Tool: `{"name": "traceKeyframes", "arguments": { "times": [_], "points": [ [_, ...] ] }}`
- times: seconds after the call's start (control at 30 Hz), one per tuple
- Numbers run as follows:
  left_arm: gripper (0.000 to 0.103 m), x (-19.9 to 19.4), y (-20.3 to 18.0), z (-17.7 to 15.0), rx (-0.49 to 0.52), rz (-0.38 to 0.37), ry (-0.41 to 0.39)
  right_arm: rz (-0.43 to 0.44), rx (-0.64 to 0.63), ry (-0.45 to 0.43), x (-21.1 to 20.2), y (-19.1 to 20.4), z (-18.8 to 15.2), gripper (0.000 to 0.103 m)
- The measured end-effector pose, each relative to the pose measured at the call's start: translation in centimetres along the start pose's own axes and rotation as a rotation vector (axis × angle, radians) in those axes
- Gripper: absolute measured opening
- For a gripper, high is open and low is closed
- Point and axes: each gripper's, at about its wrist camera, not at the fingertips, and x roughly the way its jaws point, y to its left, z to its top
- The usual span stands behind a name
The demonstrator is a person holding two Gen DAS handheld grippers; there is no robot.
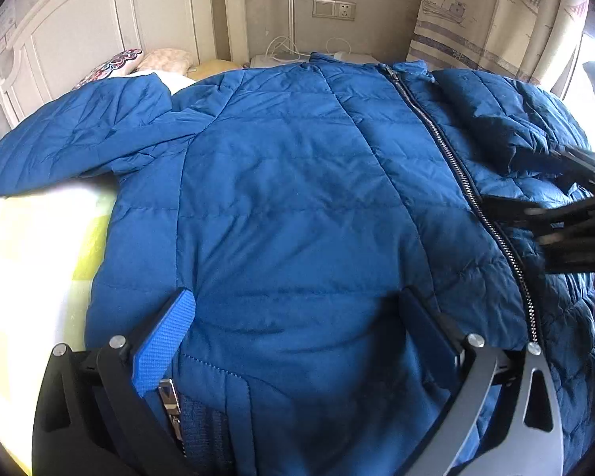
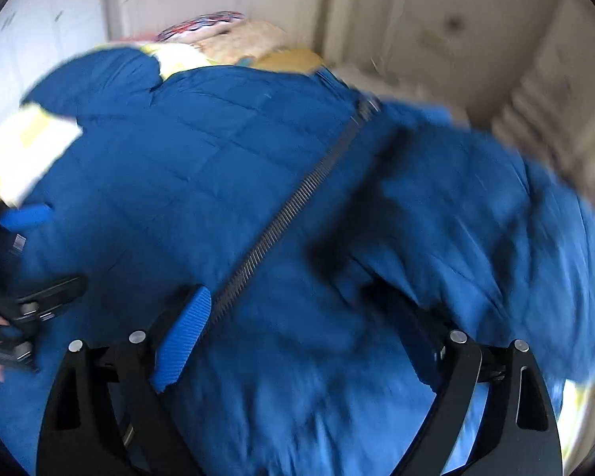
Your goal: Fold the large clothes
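A large blue quilted puffer jacket (image 1: 297, 182) lies front up on the bed, zipper (image 1: 452, 154) closed, collar toward the far wall. Its left sleeve (image 1: 75, 135) is spread out to the left; the right sleeve (image 1: 507, 119) lies folded over the chest. My left gripper (image 1: 297, 313) is open, its fingers wide apart just above the jacket's lower front. My right gripper (image 2: 297, 309) is open over the jacket beside the zipper (image 2: 281, 218); that view is blurred. The right gripper also shows at the right edge of the left wrist view (image 1: 551, 186).
The bed has a yellow-green sheet (image 1: 27, 261) showing at the left. Pillows (image 1: 146, 61) lie by the white headboard (image 1: 79, 20). A white bedside unit with cables (image 1: 281, 57) and a curtain (image 1: 488, 12) stand behind the jacket.
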Motion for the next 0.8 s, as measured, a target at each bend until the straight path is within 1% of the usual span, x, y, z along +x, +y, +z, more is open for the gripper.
{"name": "traceKeyframes", "arguments": {
  "times": [0.07, 0.1, 0.17, 0.2, 0.23, 0.27, 0.33, 0.37, 0.43, 0.47, 0.5, 0.53, 0.57, 0.6, 0.63, 0.67, 0.73, 0.77, 0.8],
  "points": [
    [0.101, -0.1, 0.1, 0.0, -0.005, -0.007, -0.005, 0.081, 0.088, -0.003, -2.4, -2.2, -1.6, 0.086],
    [0.101, -0.2, 0.2, 0.0, -0.010, -0.014, -0.008, 0.126, 0.139, -0.054, -4.8, -3.8, -3.2, 0.086],
    [0.101, -0.2, 0.3, 0.0, -0.015, -0.018, -0.009, 0.095, 0.233, -0.138, -7.4, -5.4, -5.2, 0.086],
    [0.101, -0.1, 0.2, 0.0, -0.009, -0.009, -0.007, 0.069, 0.339, -0.186, -8.8, -8.2, -6.7, 0.086],
    [0.101, 0.0, -0.1, 0.0, 0.001, 0.006, -0.004, 0.074, 0.443, -0.217, -9.4, -10.7, -7.8, 0.086],
    [0.101, 0.1, -0.4, 0.1, 0.015, 0.027, -0.001, 0.102, 0.559, -0.244, -9.4, -13.3, -8.8, 0.086],
    [0.101, 0.1, -0.7, 0.1, 0.026, 0.044, -0.001, 0.162, 0.700, -0.250, -8.4, -16.5, -9.9, 0.083],
    [0.101, 0.1, -0.6, 0.1, 0.024, 0.042, -0.002, 0.197, 0.734, -0.245, -7.5, -17.5, -9.8, 0.080],
    [0.101, 0.1, -0.5, 0.1, 0.018, 0.034, -0.002, 0.220, 0.736, -0.238, -6.6, -18.0, -9.1, 0.076],
    [0.101, 0.1, -0.5, 0.1, 0.018, 0.034, -0.002, 0.224, 0.729, -0.234, -6.0, -17.8, -8.2, 0.069],
    [0.101, 0.1, -0.5, 0.0, 0.019, 0.036, -0.002, 0.231, 0.718, -0.237, -6.2, -17.9, -7.7, 0.052],
    [0.101, 0.1, -0.5, 0.0, 0.020, 0.036, -0.002, 0.244, 0.683, -0.250, -6.3, -17.1, -6.5, 0.042],
    [0.101, 0.1, -0.5, 0.0, 0.019, 0.035, -0.002, 0.213, 0.642, -0.270, -6.7, -15.8, -4.8, 0.032],
    [0.101, 0.1, -0.5, 0.0, 0.018, 0.033, -0.002, 0.192, 0.605, -0.291, -7.1, -14.7, -4.0, 0.029],
    [0.101, 0.1, -0.4, 0.0, 0.017, 0.032, -0.002, 0.171, 0.544, -0.326, -7.8, -12.7, -2.1, 0.029],
    [0.101, 0.1, -0.4, 0.1, 0.017, 0.032, -0.002, 0.161, 0.502, -0.346, -8.2, -11.3, -1.0, 0.029],
    [0.101, 0.1, -0.4, 0.1, 0.016, 0.031, -0.002, 0.160, 0.368, -0.374, -8.6, -6.4, 2.5, 0.030],
    [0.101, 0.1, -0.4, 0.1, 0.014, 0.028, -0.002, 0.174, 0.318, -0.373, -8.5, -4.7, 3.7, 0.037],
    [0.101, 0.1, -0.3, 0.1, 0.011, 0.024, -0.003, 0.211, 0.245, -0.359, -8.2, -2.1, 5.0, 0.050]
  ]
}}
